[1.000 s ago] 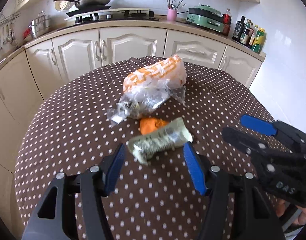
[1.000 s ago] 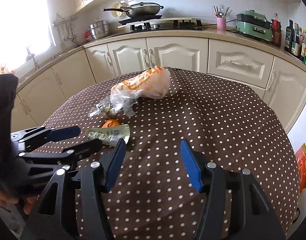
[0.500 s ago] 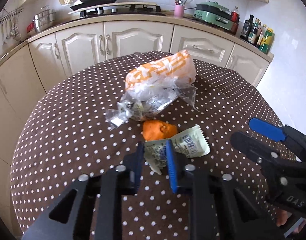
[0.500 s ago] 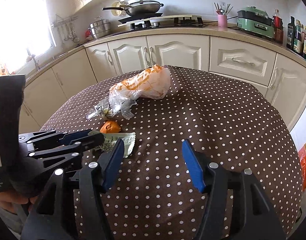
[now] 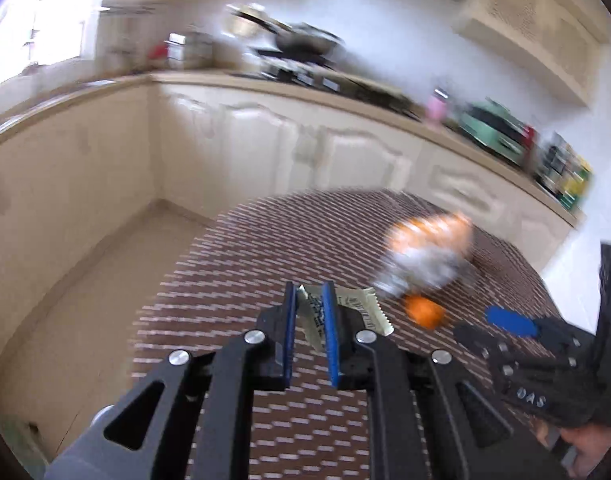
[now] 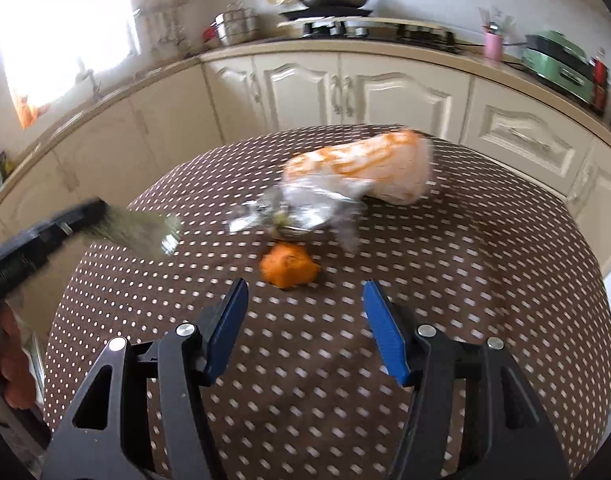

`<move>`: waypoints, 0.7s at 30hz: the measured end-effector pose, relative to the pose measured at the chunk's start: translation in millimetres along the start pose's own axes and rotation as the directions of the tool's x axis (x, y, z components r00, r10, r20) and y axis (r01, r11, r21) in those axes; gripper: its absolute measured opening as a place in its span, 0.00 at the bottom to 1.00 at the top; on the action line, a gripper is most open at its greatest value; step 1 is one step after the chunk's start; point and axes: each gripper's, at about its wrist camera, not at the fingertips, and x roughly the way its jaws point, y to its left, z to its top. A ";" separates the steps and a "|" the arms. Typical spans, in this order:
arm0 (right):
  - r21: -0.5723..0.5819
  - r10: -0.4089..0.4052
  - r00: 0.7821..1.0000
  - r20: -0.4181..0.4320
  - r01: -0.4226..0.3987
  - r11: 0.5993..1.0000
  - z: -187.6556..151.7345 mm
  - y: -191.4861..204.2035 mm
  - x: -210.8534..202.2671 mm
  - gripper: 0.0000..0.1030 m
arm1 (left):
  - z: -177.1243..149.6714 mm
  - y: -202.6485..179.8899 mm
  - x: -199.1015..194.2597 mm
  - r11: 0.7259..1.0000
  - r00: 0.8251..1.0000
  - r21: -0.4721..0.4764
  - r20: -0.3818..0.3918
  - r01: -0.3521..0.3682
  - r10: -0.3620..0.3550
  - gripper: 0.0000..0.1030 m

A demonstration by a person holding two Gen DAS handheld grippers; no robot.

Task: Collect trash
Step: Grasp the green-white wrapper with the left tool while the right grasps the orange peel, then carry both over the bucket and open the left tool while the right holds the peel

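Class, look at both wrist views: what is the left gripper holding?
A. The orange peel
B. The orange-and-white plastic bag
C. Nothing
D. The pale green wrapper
D: the left gripper is shut on the pale green wrapper, lifted off the table; the orange peel lies there.
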 end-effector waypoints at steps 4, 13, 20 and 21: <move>-0.055 -0.027 0.999 -0.042 0.025 0.998 7.8 18.1 21.9 0.56 | 0.1 19.2 -4.8 0.998 0.999 -0.046 0.024 -0.039 0.040 0.12; -0.062 -0.085 0.993 -0.081 0.080 0.995 14.2 15.7 39.1 0.36 | -7.0 36.7 -6.2 0.997 1.000 -0.080 0.007 -0.005 0.005 0.11; -0.071 0.001 1.000 -0.011 -0.002 0.997 -9.7 46.6 -7.7 0.36 | -13.7 55.7 -44.4 0.995 0.999 -0.092 0.033 0.038 -0.035 0.12; -0.074 0.016 1.000 -0.001 -0.016 0.997 -8.5 55.4 -10.7 0.36 | -15.5 61.3 -50.5 0.994 0.999 -0.101 0.036 0.043 -0.039 0.12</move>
